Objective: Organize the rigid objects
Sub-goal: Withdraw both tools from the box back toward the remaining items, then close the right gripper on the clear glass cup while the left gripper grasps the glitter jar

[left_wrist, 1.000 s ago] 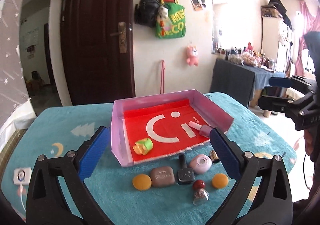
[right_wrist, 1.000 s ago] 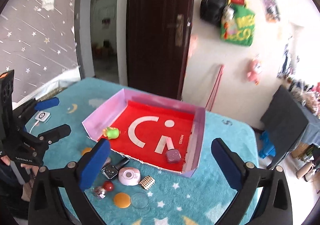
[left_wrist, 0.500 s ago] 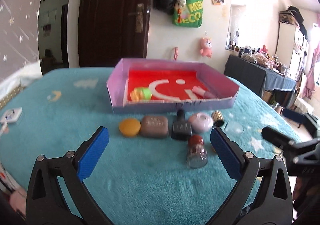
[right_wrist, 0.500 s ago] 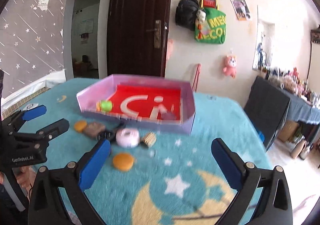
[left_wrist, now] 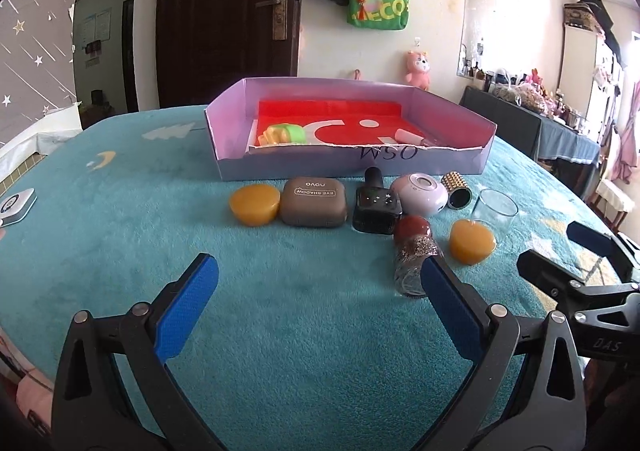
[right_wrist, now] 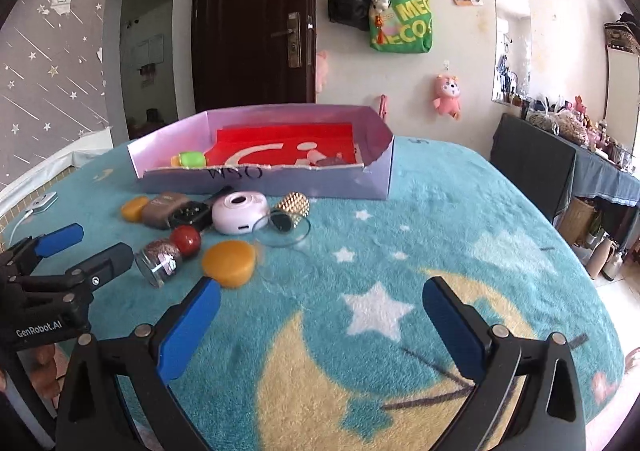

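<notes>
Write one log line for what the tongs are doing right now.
left tongs: open, empty | right tongs: open, empty | shallow purple cardboard box: on teal blanket | fallen red-capped glitter jar: beside left tongs, ungrasped

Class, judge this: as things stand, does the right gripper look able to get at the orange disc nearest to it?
Probably yes. The right gripper is open and empty, and the orange disc lies just ahead of its left jaw on bare blanket. The glitter bottle lies beside the disc, not across the path.
</notes>
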Available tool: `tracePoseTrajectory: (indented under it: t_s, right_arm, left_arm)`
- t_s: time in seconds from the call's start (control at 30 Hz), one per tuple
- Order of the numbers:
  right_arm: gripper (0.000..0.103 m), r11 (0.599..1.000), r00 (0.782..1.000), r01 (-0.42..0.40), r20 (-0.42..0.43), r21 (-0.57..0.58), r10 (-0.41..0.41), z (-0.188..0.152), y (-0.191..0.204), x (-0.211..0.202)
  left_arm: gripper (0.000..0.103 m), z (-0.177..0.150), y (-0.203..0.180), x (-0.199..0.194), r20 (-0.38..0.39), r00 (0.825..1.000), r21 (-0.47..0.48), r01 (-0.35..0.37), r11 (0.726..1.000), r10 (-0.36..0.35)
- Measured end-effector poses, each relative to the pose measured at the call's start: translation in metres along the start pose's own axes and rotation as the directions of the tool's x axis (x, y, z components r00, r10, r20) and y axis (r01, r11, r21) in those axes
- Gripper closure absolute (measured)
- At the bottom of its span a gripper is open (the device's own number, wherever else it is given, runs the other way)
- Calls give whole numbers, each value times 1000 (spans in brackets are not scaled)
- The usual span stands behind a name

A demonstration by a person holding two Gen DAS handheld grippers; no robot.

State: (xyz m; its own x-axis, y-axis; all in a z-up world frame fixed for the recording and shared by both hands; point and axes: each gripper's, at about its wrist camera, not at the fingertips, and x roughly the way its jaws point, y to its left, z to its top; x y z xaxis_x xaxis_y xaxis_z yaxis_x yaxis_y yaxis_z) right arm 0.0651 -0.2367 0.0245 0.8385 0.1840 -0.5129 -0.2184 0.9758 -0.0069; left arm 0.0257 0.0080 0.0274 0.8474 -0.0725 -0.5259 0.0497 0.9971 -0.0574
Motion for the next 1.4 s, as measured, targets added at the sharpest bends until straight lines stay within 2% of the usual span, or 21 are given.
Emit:
tracePoseTrajectory:
  t_s: [0.23,0.37,0.83,1.03,1.23,1.4]
  right_arm:
    - [0,999,999,-8,-32,40,9,-3,-6,10]
    - [0,999,1000,-11,-21,52,12,-4,-8,8]
    - [0,999,999,-11,-45,53,13,2,-13,11]
    - [0,999,997,5,-71,33,-3,10,-14,18]
    - [0,1000,993,2,-115,31,2,16,-20,26]
    - [0,999,985,-40,-165,35,45,25,-23,36]
  left_arm:
    - [0,2,0,3,-16,1000,-4,10,1000,-10]
    - [0,3,-1,3,-21,1000,-3,15,1000,-15]
    - [0,13,-6,5,-38,998,0,44,999,-44]
    - [0,22,-13,15,-75,995,43,70,997,-67]
    - [0,30,-19,31,-144,986,82,100,992,-88]
    - [0,35,-21,49,-238,963,85,152,985,-128]
